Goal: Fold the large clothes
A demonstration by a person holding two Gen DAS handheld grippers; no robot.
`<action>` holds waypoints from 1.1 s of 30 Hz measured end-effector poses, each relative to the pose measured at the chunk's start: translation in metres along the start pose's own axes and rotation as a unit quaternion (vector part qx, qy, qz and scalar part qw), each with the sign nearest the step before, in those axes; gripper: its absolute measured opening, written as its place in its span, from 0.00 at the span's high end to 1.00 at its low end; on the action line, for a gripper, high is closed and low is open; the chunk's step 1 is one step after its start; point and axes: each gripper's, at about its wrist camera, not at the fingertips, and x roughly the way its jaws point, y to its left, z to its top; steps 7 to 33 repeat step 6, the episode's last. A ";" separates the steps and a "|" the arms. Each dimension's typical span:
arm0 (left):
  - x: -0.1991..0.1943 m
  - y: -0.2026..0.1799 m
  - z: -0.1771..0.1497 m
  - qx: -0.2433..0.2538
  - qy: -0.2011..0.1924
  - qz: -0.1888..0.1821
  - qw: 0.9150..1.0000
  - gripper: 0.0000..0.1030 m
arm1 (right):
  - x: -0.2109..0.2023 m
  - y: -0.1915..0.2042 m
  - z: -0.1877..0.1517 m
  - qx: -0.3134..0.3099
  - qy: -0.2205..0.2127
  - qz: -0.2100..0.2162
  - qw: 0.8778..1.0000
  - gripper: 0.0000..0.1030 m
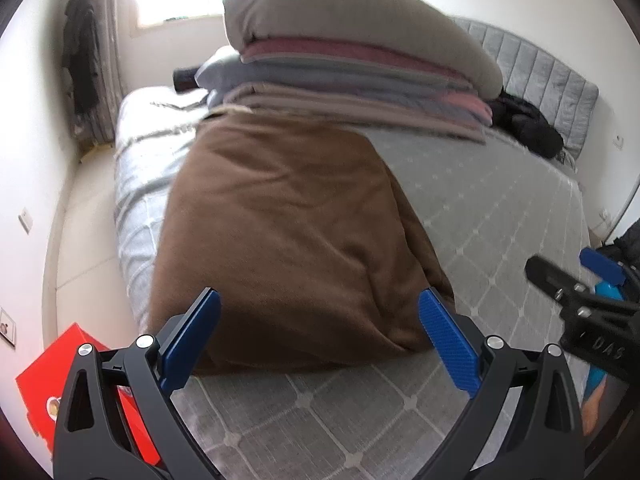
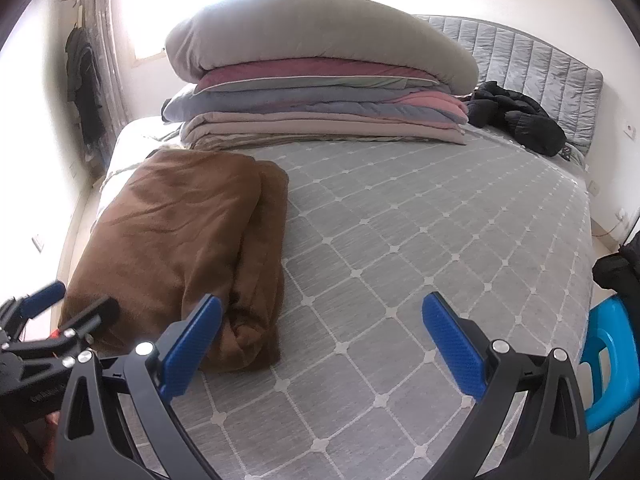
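Note:
A brown fleece garment (image 1: 288,232) lies folded into a thick bundle on the grey quilted bed (image 1: 480,208). In the right wrist view the garment (image 2: 180,248) sits at the bed's left side. My left gripper (image 1: 320,340) is open and empty, just short of the bundle's near end. My right gripper (image 2: 322,344) is open and empty over the bare bed (image 2: 420,240), to the right of the bundle. The right gripper also shows at the right edge of the left wrist view (image 1: 572,276). The left gripper shows at the left edge of the right wrist view (image 2: 60,304).
A tall stack of folded blankets with a grey pillow (image 2: 320,60) stands at the bed's far end. A black jacket (image 2: 516,120) lies by the grey headboard (image 2: 540,60). A red box (image 1: 80,380) sits on the floor at left. A blue stool (image 2: 612,364) stands at right.

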 end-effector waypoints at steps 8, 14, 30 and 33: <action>0.012 0.001 0.000 -0.001 0.009 0.022 1.000 0.07 | 0.000 -0.004 0.002 0.004 -0.001 0.000 1.000 0.06; 0.012 0.001 0.000 -0.001 0.009 0.022 1.000 0.07 | 0.000 -0.004 0.002 0.004 -0.001 0.000 1.000 0.06; 0.012 0.001 0.000 -0.001 0.009 0.022 1.000 0.07 | 0.000 -0.004 0.002 0.004 -0.001 0.000 1.000 0.06; 0.012 0.001 0.000 -0.001 0.009 0.022 1.000 0.07 | 0.000 -0.004 0.002 0.004 -0.001 0.000 1.000 0.06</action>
